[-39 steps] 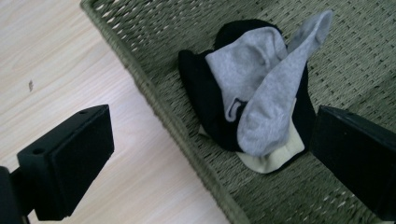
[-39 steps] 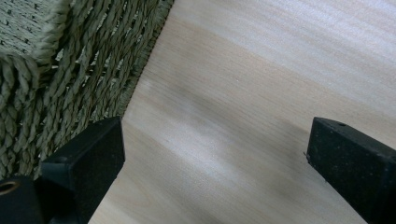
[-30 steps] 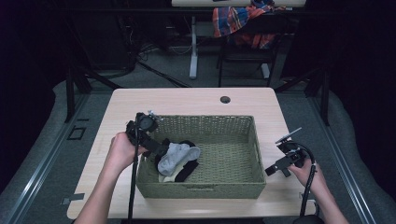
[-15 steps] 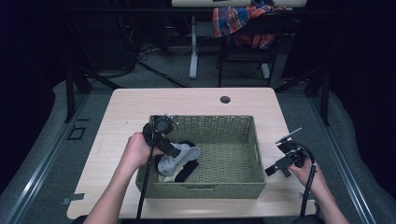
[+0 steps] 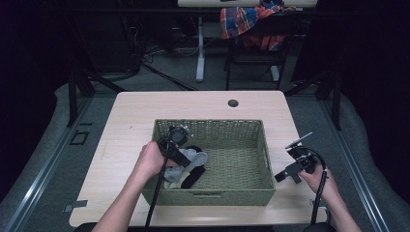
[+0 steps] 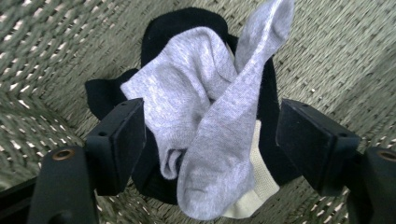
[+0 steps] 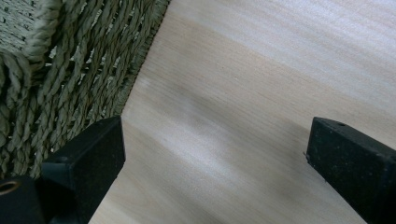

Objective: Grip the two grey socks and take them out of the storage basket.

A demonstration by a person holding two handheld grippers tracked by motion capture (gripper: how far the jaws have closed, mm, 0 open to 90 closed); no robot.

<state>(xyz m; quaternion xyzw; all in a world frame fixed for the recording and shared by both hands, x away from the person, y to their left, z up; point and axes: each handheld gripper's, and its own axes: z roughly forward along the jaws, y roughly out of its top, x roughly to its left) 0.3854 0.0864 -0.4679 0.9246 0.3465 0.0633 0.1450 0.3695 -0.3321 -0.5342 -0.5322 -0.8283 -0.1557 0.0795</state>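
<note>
A green woven basket point(image 5: 212, 126) stands on the pale wooden table point(image 5: 193, 104). At its left end lies a small heap of socks: a grey sock point(image 5: 196, 158) on top, a black sock point(image 5: 193, 178) and a cream sock point(image 5: 171, 182) under it. My left gripper point(image 5: 186, 157) reaches down into the basket over the heap. Its jaws have just been closing and straddle the grey sock point(image 6: 205, 121), but the right pad still stands off it, so my left gripper point(image 6: 212, 140) is open. My right gripper point(image 5: 286, 178) hovers open and empty over bare table point(image 7: 261, 70), beside the basket's right wall point(image 7: 56, 70).
A round cable hole point(image 5: 233, 103) sits near the table's far edge. Behind the table stand a desk leg and a chair with a plaid cloth point(image 5: 251, 21). The right half of the basket floor point(image 5: 237, 164) is bare wicker.
My left gripper has moved from the basket's left rim rightward and down into the basket, onto the sock heap, and its jaws have narrowed. The right gripper has stayed still.
</note>
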